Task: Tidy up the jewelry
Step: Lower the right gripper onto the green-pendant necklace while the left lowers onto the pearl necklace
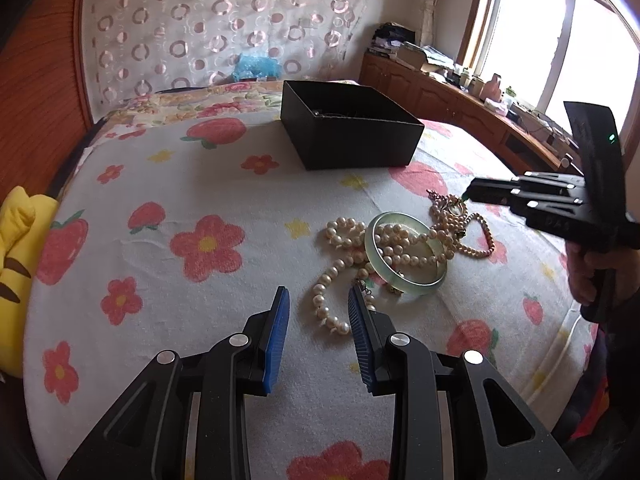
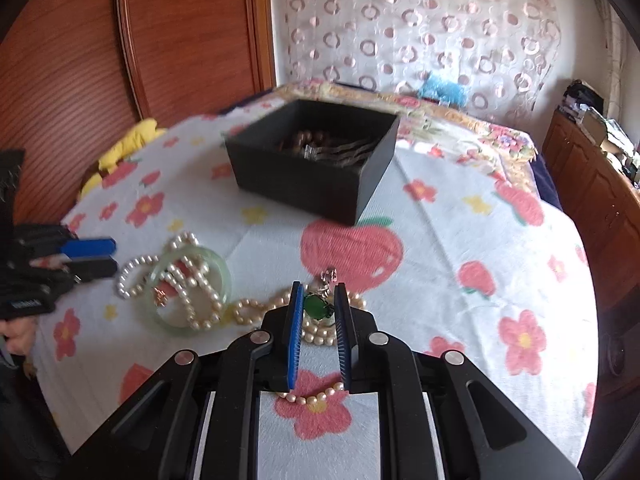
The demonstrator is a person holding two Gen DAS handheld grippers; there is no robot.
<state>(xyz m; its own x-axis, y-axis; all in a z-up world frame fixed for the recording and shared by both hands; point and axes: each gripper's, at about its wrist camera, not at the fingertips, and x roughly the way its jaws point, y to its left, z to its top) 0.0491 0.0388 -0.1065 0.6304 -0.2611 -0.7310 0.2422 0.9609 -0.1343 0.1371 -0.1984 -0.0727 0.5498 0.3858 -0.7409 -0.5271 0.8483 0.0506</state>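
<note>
An open black box (image 1: 352, 128) stands on the flowered bedspread, with dark jewelry (image 2: 320, 148) inside. A pile lies nearer: a pale green jade bangle (image 1: 406, 254), tangled pearl necklaces (image 1: 340, 240) and a small gold clasp piece (image 1: 454, 204). My left gripper (image 1: 318, 300) is open, low over the near end of a pearl strand. My right gripper (image 2: 318, 294) has its blue pads closed against a green-stone ring (image 2: 316, 305), above the pearls (image 2: 256, 308). The bangle also shows in the right wrist view (image 2: 188, 292).
A wooden headboard (image 2: 120, 60) and a circle-patterned curtain (image 1: 224, 20) stand behind the bed. A yellow plush toy (image 1: 16, 248) lies at the left edge. A cluttered wooden cabinet (image 1: 460, 88) runs along the right under a window.
</note>
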